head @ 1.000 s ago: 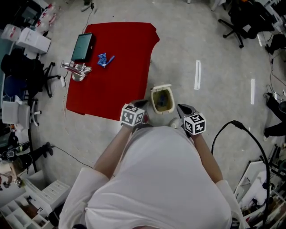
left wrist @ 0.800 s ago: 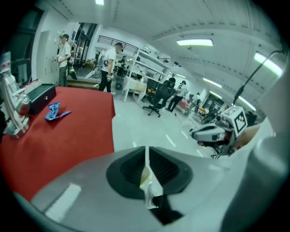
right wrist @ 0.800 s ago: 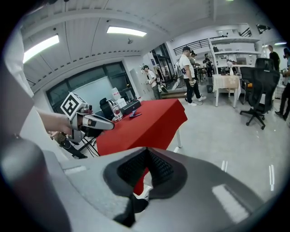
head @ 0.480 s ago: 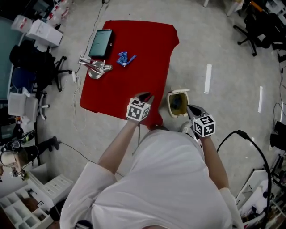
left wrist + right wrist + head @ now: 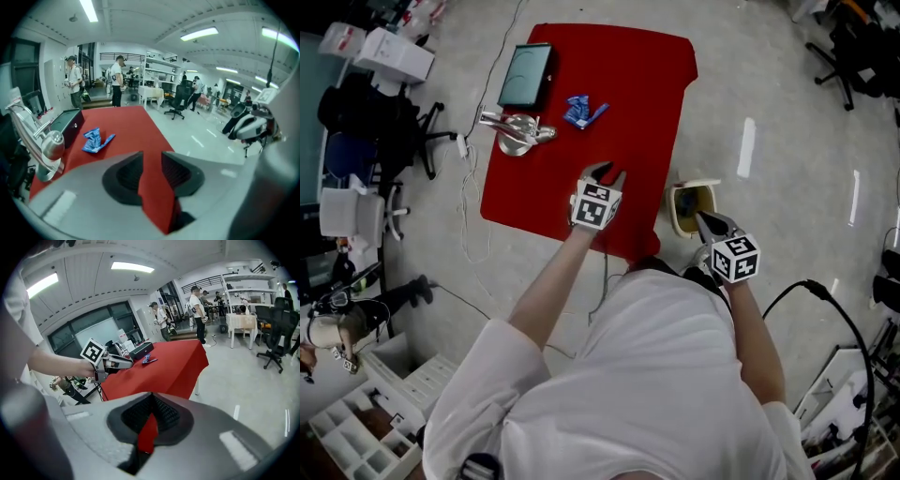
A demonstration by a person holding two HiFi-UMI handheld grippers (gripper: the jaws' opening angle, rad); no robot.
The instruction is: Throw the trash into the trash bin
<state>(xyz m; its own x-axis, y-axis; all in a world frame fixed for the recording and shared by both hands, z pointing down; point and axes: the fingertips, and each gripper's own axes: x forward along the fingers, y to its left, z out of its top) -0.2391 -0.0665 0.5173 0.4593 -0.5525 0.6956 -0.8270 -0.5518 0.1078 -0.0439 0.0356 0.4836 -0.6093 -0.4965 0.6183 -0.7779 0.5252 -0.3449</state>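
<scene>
Left gripper [image 5: 607, 175] moved out over red table [image 5: 628, 84], jaws just been opening, nothing between.

You get bright, even light from ceiling strips [image 5: 199, 33] above the red table [image 5: 581, 141]; gripper views bow and darken at their edges.

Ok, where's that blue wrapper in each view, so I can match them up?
Head view: the blue wrapper lies upper centre on the red table, right of the black case.
Left gripper view: wrapper at left of centre, beside the case.
Right gripper view: wrapper tiny, at mid-frame, beside the case.
Shared landmark: the black case.
</scene>
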